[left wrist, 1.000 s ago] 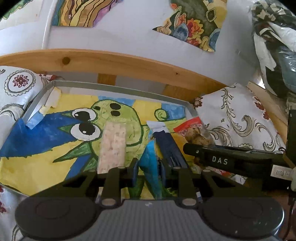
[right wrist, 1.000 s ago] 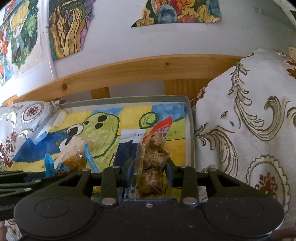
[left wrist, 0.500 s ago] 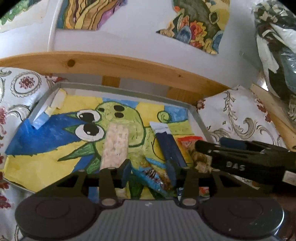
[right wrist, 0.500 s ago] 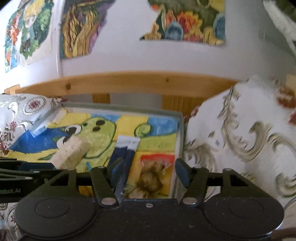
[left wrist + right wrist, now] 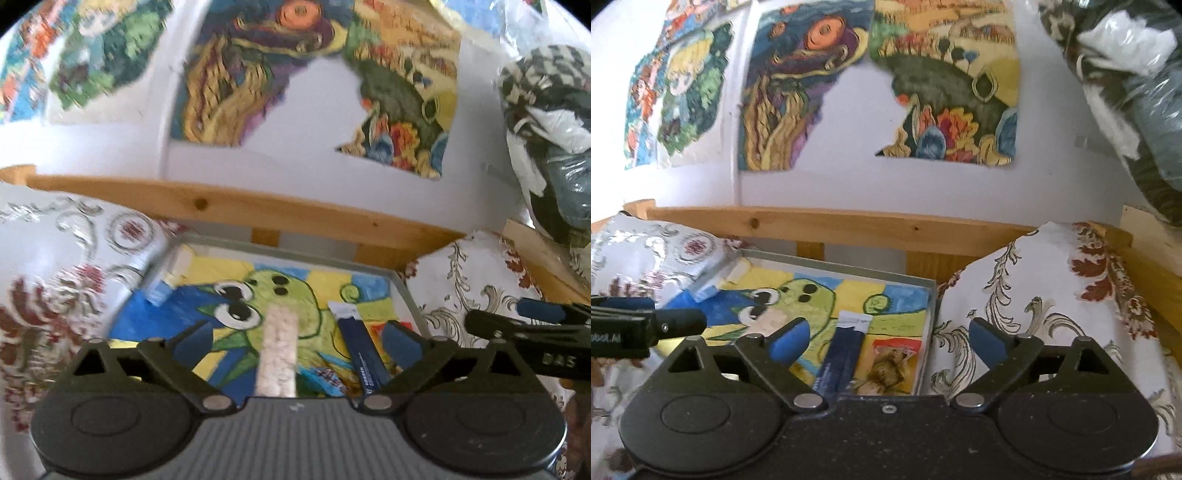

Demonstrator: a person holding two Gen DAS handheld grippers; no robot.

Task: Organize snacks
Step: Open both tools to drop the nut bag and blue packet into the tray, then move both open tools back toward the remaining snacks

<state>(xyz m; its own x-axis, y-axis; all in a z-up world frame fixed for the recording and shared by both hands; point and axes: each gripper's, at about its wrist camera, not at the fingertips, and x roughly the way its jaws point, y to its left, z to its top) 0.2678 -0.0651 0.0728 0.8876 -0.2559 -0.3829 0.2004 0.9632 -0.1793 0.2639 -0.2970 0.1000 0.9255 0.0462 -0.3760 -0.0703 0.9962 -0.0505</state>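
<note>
Both tools are spread wide and hold nothing: the left tool (image 5: pixel 295 341) and the right tool (image 5: pixel 892 339) hang just above the near edge of a shallow grey tray (image 5: pixel 932 295) lined with a frog drawing. In the tray lie a pale wafer bar (image 5: pixel 279 350), a dark blue packet (image 5: pixel 842 354), a red-topped bag of brown snacks (image 5: pixel 888 365) and a blue wrapper (image 5: pixel 328 376), side by side. This looks like a release step; next likely calls for fetching another snack. The tray's near edge is hidden, and the left view is blurred.
</note>
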